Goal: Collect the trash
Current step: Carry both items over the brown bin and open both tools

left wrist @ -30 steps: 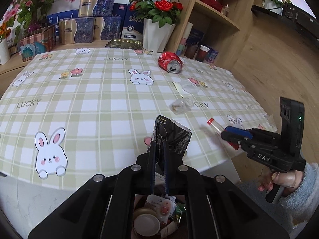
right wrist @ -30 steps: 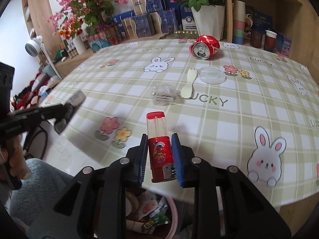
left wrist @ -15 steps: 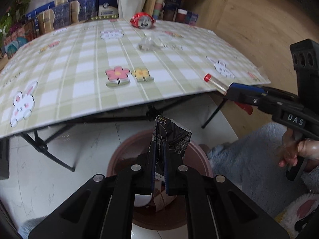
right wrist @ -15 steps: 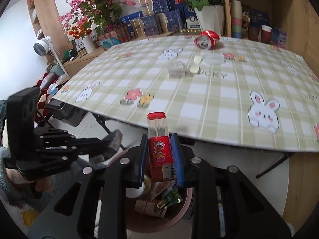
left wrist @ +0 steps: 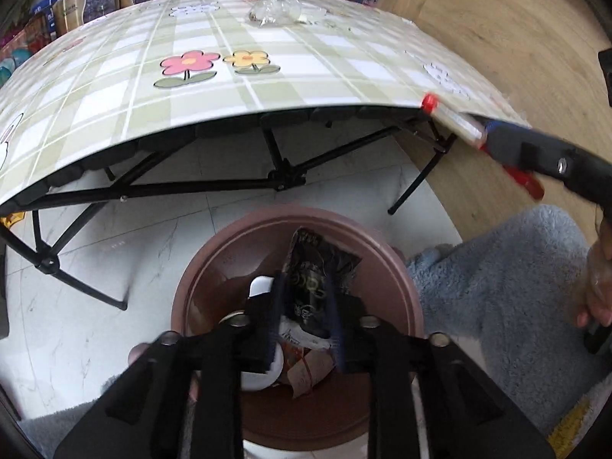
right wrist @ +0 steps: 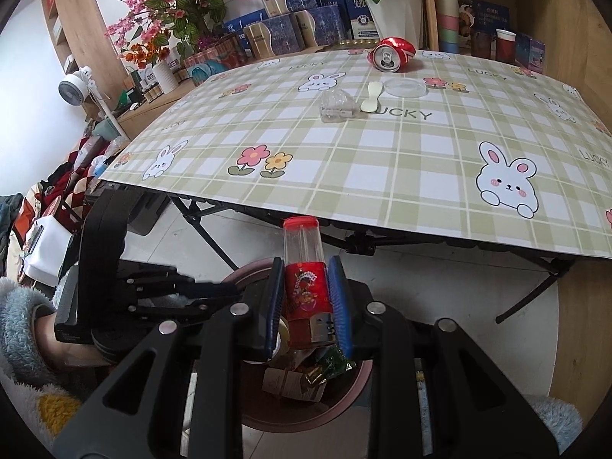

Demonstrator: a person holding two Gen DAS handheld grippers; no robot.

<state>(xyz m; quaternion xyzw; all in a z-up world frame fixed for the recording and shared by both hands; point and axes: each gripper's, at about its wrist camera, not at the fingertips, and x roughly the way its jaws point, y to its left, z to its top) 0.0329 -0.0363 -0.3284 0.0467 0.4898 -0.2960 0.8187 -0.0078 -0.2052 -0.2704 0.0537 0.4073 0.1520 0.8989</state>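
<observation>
1. The step in hand is dropping collected trash into the brown bin [left wrist: 401,287] on the floor at the near edge of the folding table [left wrist: 267,88]
2. The left gripper [left wrist: 304,317] hangs right over the bin mouth; its jaws have just been opening and now stand apart, with the dark snack wrapper [left wrist: 317,267] between them, apparently let go and about to fall among the trash below
3. The right gripper [right wrist: 308,306] is clenched on the red-capped tube [right wrist: 306,267], held upright above the bin, to the right of the left gripper
4. Next, I judge, the left gripper should lift clear so the wrapper drops, then the right one moves over the bin's middle and lets the tube go
5. Left on the far side of the table: a crushed red can [right wrist: 391,54], a clear crumpled cup [right wrist: 336,105], a pale spoon [right wrist: 370,96] and a clear lid [right wrist: 405,87]
</observation>
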